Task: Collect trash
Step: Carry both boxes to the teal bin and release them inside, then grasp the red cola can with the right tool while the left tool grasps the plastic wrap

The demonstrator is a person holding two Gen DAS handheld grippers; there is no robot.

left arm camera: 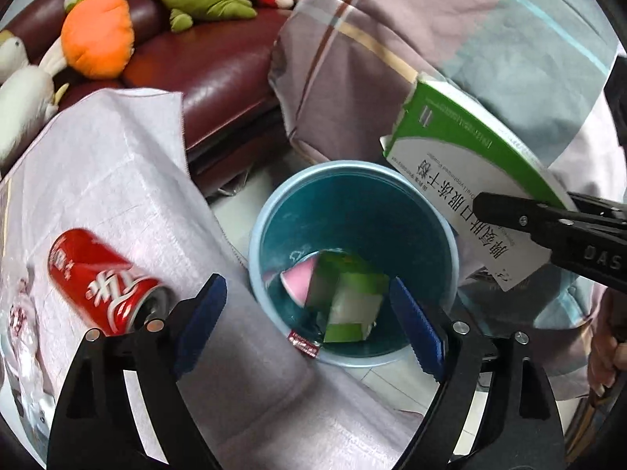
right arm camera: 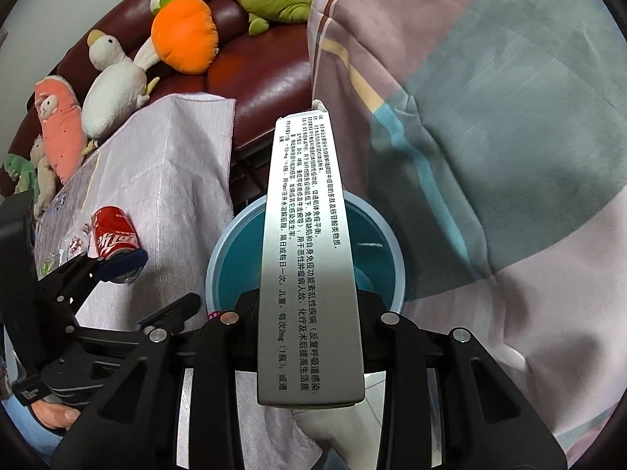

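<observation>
A round blue bin (left arm camera: 254,243) stands on the floor beside the table, with a green-and-white carton (left arm camera: 348,301) and a pink scrap (left arm camera: 299,278) lying inside. My left gripper (left arm camera: 305,286) hangs over the bin, open, with nothing between its blue pads (left arm camera: 415,325). My right gripper (right arm camera: 307,305) is shut on a long green-and-white medicine box (right arm camera: 305,235), held above the bin (right arm camera: 219,250). In the left wrist view that box (left arm camera: 470,156) sits at the right, above the bin rim. A red cola can (left arm camera: 102,278) lies on its side on the table.
A pale cloth (left arm camera: 117,180) covers the table, with clear plastic wrappers (left arm camera: 19,313) left of the can. A small red packet (left arm camera: 303,342) rests at the bin's near rim. Behind are a dark red sofa (left arm camera: 219,78) with plush toys (left arm camera: 98,35) and a patterned quilt (left arm camera: 431,39).
</observation>
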